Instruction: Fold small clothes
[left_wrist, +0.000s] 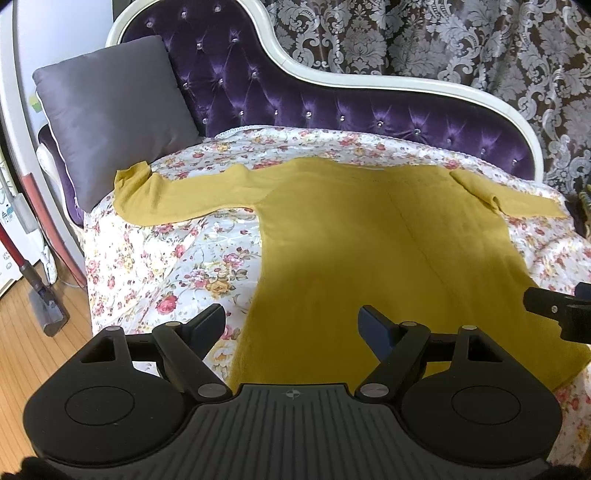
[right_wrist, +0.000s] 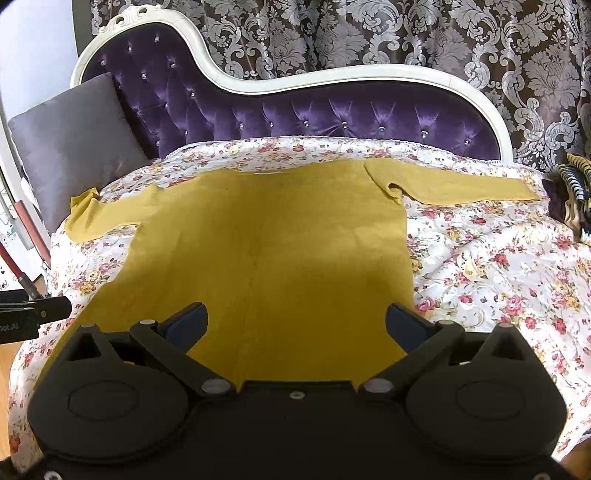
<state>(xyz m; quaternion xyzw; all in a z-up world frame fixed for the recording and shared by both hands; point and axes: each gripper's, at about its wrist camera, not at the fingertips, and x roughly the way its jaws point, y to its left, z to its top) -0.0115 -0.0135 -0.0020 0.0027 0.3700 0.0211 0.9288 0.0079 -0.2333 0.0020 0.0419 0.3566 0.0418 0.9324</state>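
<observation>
Mustard long-sleeved top lay flat, sleeves out, on floral quilt; left tongs and right tongs both spread, empty, above hem.

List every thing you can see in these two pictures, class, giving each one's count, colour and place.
Top: one, mustard yellow, spread flat on the cover, sleeves out.
Cover: one, white floral, over the seat.
Chaise: one, purple tufted, white frame.
Cushion: one, grey, at the left end.
Curtain: one, brown and silver, behind.
Striped cloth: one, dark, at the right end.
Vacuum: one, red and grey, on the floor.
Left gripper: black, open.
Right gripper: black, open.
</observation>
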